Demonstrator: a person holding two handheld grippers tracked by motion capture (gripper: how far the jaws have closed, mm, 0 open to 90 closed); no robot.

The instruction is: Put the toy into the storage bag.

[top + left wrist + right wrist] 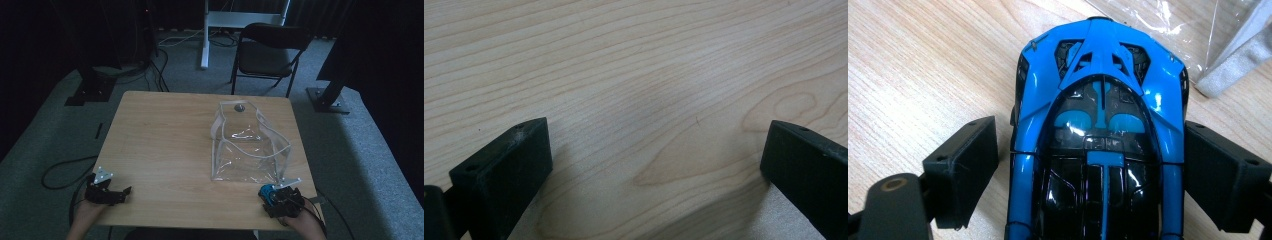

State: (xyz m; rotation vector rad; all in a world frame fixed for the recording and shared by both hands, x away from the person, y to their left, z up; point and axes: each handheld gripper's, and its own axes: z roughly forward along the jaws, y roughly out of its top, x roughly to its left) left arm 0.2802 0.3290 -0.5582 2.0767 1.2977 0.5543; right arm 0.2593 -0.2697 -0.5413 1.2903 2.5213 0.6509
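Glossy blue-and-black toy car between right gripper jaws

A square wooden table with light grain stands on grey carpet. A clear plastic bag with white edging sits on its right half, its mouth toward the near edge. A blue and black toy car lies on the wood just beside the bag's near right corner, close to the table's near edge.
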